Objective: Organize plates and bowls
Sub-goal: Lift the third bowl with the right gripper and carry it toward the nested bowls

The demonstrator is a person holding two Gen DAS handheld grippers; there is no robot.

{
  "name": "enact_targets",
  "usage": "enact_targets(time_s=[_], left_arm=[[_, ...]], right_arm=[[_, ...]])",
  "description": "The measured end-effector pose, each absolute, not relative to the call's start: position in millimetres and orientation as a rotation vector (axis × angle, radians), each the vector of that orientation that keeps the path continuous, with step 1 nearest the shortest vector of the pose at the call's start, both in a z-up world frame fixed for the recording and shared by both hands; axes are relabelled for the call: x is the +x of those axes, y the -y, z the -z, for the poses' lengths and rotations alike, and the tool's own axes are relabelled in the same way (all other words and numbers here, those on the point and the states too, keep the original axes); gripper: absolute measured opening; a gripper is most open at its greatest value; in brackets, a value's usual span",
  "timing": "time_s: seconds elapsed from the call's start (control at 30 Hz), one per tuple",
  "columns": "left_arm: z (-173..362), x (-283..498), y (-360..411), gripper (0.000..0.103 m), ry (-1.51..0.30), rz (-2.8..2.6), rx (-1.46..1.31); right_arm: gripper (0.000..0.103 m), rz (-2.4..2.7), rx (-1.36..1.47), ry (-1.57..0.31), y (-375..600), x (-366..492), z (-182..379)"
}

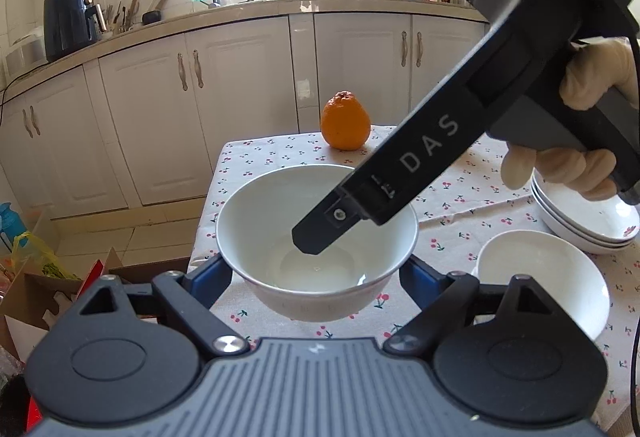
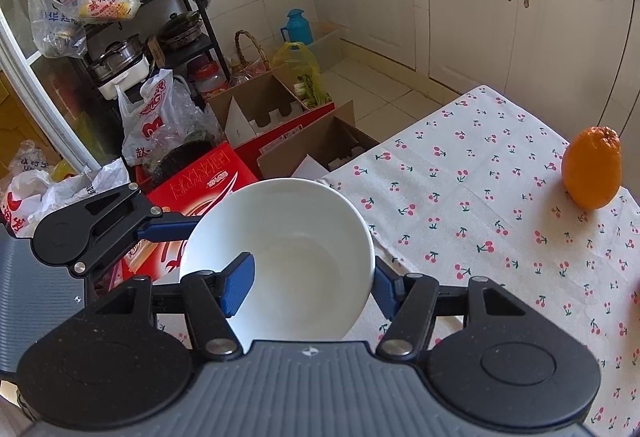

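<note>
Bowl (image 1: 316, 237) hangs between both my tools: left tool (image 1: 316, 277) clasps its sides, right tool (image 2: 308, 289) pinches its rim; smaller bowl (image 1: 544, 281) sits right, probably its nest.

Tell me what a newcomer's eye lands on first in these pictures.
A white bowl fills the centre, clamped across its sides by the left tongs, with the right tongs pinching its rim, one finger inside. Behind it, a bright orange fruit stands on the cherry-print tablecloth near the table's far edge.
</note>
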State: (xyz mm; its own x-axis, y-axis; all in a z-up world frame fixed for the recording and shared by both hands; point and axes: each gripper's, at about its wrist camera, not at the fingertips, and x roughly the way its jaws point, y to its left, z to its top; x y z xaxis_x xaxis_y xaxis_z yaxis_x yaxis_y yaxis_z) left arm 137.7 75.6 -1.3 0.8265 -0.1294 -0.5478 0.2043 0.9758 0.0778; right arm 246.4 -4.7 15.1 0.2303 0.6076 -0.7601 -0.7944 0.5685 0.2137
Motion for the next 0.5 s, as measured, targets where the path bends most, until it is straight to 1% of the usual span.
enact_targets(time_s=[0.5], left_arm=[[-18,95,-43,0.090,-0.560,0.232,0.149]], right_arm=[[0.068,-0.945,-0.228,-0.860,49,187,-38]])
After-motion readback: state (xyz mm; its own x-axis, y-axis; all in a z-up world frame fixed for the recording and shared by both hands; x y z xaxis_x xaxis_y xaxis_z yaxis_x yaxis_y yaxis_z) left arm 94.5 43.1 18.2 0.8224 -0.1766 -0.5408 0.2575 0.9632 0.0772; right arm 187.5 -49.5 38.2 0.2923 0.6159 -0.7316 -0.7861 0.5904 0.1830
